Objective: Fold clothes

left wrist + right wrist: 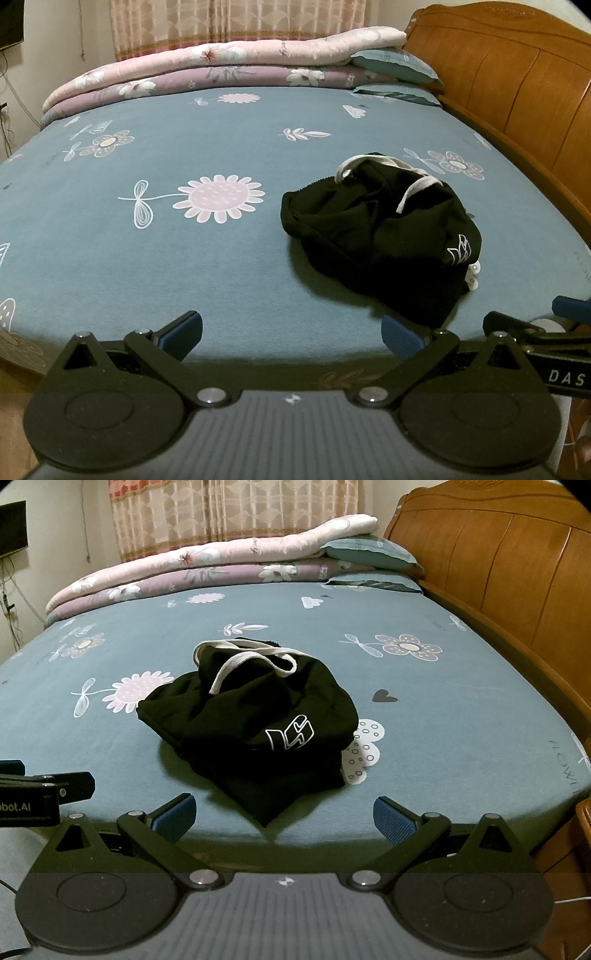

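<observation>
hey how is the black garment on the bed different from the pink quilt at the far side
The black garment lies crumpled in a loose heap near the front edge of the bed; the pink quilt is folded flat and stacked along the far edge.
The garment is plain black with pale drawstrings and a white outlined logo; the quilt carries a floral print.
The garment looks far smaller than the long quilt.
Both rest on the blue flowered sheet, untouched by either tongs.

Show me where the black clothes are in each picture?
Left wrist: black clothes lie right of centre, beyond the open left gripper.
Right wrist: black clothes lie centre, ahead of the open right gripper.
Shared landmark: pink sunflower left of them.
</observation>
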### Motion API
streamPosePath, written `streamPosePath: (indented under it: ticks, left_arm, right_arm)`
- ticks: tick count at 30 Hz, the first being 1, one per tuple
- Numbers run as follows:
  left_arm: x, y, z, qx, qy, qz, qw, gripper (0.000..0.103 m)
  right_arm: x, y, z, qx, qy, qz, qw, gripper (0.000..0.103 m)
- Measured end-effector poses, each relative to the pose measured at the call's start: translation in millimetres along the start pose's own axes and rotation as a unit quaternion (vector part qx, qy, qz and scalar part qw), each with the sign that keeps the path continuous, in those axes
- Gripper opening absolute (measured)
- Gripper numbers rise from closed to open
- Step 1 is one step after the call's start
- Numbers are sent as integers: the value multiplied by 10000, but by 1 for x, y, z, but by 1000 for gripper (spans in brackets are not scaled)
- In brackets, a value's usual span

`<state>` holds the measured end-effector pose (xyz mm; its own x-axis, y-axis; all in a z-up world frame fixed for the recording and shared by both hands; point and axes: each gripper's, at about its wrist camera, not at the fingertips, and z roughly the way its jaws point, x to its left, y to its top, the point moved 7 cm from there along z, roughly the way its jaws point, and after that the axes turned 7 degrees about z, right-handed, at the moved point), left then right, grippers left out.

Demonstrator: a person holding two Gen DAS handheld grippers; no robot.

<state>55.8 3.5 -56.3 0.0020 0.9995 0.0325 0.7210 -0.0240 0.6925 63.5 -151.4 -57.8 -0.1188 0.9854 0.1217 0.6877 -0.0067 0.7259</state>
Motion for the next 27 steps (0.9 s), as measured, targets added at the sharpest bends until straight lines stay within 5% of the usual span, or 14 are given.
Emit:
streamPosePath:
  ticks: [13, 27]
  left_arm:
    - [-9, 33, 30, 147, -68, 89, 9998, 102]
    - [-26, 77, 111, 440, -219, 417, 9979, 102]
  right_arm:
    - [-16, 23, 26, 193, -38, 196, 9996, 103]
    - [-18, 60, 106, 582, -61, 150, 9982, 103]
